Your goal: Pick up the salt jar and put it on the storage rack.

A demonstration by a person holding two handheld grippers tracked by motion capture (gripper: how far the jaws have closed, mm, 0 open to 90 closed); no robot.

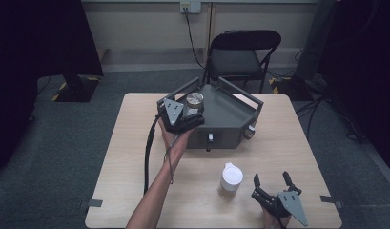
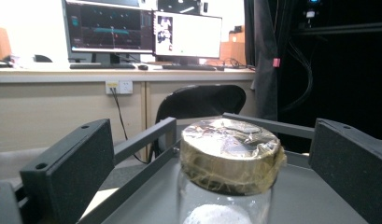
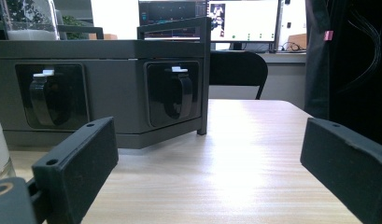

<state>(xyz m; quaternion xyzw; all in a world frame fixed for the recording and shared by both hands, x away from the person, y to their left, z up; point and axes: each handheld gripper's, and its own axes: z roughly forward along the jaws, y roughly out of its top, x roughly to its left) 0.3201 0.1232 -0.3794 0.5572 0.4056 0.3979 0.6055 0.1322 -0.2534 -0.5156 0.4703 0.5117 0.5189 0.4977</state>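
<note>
A glass jar (image 1: 194,101) with a crinkled foil-covered lid (image 2: 228,151) stands on top of a dark grey box (image 1: 226,117) at the table's far middle. My left gripper (image 1: 192,110) is held level at that jar. Its jaws stand open on either side of the lid (image 2: 212,135), with a gap on each side. At the front right of the table my right gripper (image 1: 271,180) rests open and points at the box front (image 3: 209,140), with nothing between its jaws. A second jar with a white lid (image 1: 230,180) stands just left of it.
The box has raised rails (image 2: 142,140) around its top and two black latches (image 3: 177,93) on its front. A black folding chair (image 1: 242,52) stands behind the table. Bare tabletop (image 3: 254,158) lies between my right gripper and the box.
</note>
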